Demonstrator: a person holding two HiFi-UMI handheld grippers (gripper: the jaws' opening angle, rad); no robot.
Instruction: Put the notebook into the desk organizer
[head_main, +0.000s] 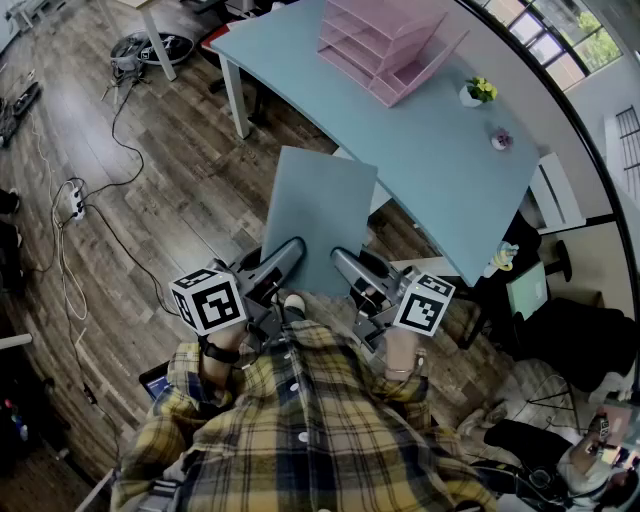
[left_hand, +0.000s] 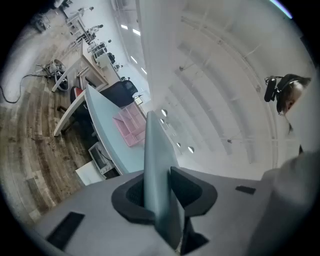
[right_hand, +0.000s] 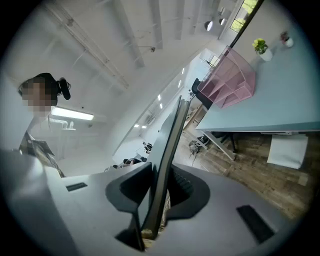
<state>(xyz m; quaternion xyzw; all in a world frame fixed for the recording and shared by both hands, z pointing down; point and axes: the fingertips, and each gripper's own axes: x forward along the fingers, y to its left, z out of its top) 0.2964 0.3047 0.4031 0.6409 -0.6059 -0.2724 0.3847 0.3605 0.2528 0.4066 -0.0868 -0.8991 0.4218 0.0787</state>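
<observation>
A grey-blue notebook (head_main: 318, 215) hangs in the air in front of me, held by its near edge with both grippers. My left gripper (head_main: 292, 250) is shut on its left corner and my right gripper (head_main: 340, 258) is shut on its right corner. In the left gripper view the notebook (left_hand: 156, 165) stands edge-on between the dark pads. The right gripper view shows the notebook (right_hand: 167, 155) clamped the same way. The pink desk organizer (head_main: 385, 45) stands on the far part of the light-blue desk (head_main: 430, 150), well beyond the notebook. The organizer also shows small in both gripper views (left_hand: 131, 127) (right_hand: 227, 82).
On the desk's right part sit a small potted plant (head_main: 477, 92) and a small round object (head_main: 501, 139). Cables and a power strip (head_main: 75, 205) lie on the wooden floor at the left. A white box (right_hand: 287, 150) stands under the desk.
</observation>
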